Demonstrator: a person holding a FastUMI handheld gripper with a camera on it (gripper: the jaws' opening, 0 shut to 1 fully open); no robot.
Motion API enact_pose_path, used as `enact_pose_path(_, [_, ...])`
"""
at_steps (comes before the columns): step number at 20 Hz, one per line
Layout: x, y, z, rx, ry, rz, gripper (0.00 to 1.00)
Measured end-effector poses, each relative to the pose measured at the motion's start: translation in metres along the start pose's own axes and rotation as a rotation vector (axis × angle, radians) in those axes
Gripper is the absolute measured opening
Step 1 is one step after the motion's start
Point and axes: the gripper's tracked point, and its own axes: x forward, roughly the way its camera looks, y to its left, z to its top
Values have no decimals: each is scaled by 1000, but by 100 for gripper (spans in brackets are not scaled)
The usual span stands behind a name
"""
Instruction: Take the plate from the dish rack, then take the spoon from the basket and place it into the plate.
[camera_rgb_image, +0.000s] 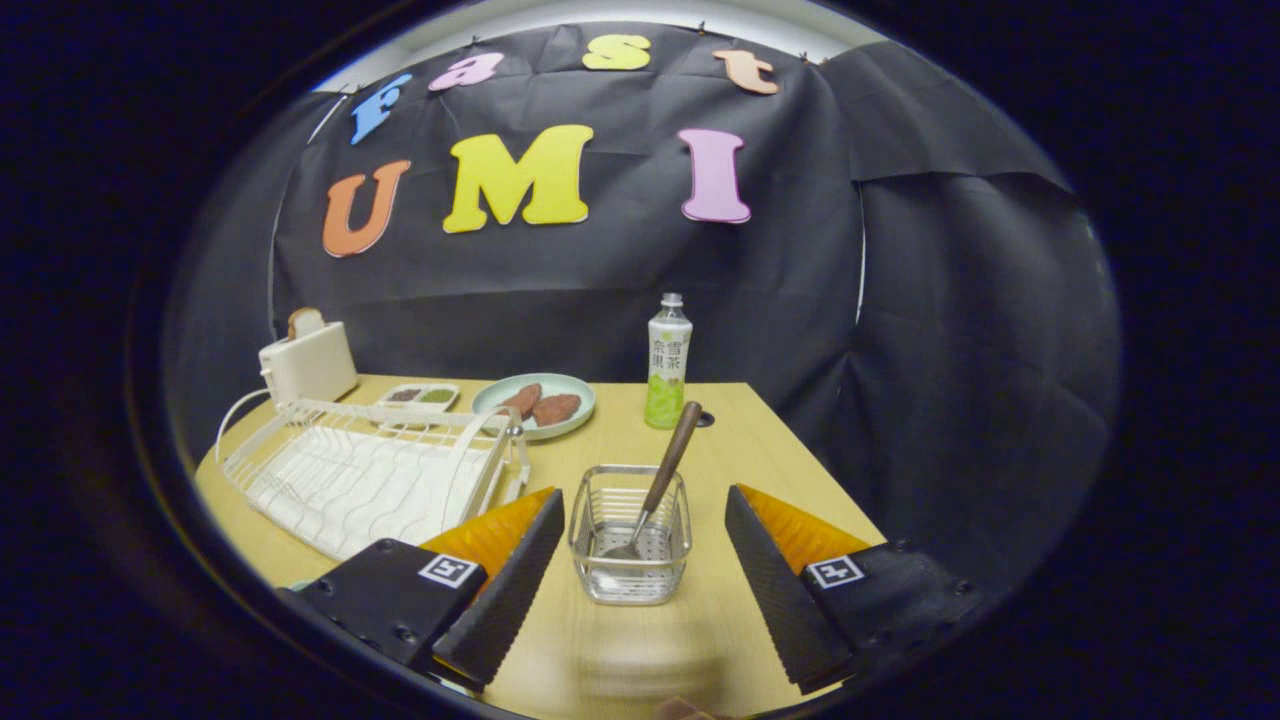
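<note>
Even overhead light, moderately bright on wooden table (770, 440); booth wall dark, matte, no glare. Soft short shadows under basket (630, 535) and bottle (668, 362). Small highlights on basket's clear walls and white dish rack (370, 470). Strong fisheye bend: table edges curve, rack stretched. Centre sharp. Gripper (645, 570) fingers spread wide, slightly soft; smeared blur on table just below basket.

The steel bowl of the wooden-handled spoon (662, 478) is blurry behind the clear wire-rimmed basket's (630, 548) wall. The 2 brown food pieces (540, 404) on the pale green round plate (578, 388) are too small to identify.
</note>
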Motion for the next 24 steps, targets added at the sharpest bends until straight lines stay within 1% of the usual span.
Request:
enact_pose_path(1, [15, -6, 3, 6, 4, 0, 100])
enact_pose_path(3, [41, -20, 17, 20, -25, -29, 100])
enact_pose_path(4, [52, -22, 21, 30, -15, -21, 100])
enact_pose_path(6, [68, -12, 20, 71, 39, 43, 100])
enact_pose_path(8, [82, -10, 20, 88, 69, 64, 100])
enact_pose_path(9, [86, -3, 20, 77, 75, 91, 100])
enact_pose_path(10, [90, 1, 18, 71, 83, 103, 97])
enact_pose_path(11, [91, 8, 13, 62, 107, 126, 92])
enact_pose_path(12, [96, 9, 8, 41, 137, 116, 86])
enact_pose_path(14, [97, 12, 11, 28, 137, 108, 76])
enact_pose_path(15, [96, 16, 13, 26, 130, 113, 75])
enact_pose_path(16, [94, 20, 13, 22, 131, 117, 61])
enact_pose_path(18, [94, 18, 10, 8, 137, 80, 40])
enact_pose_path(19, [93, 19, 13, 25, 121, 60, 30])
enact_pose_path(20, [90, 22, 17, 39, 103, 61, 19])
enact_pose_path(22, [79, 25, 23, 54, 59, 56, 15])
enact_pose_path(24, [70, 18, 33, 51, 5, 6, 12])
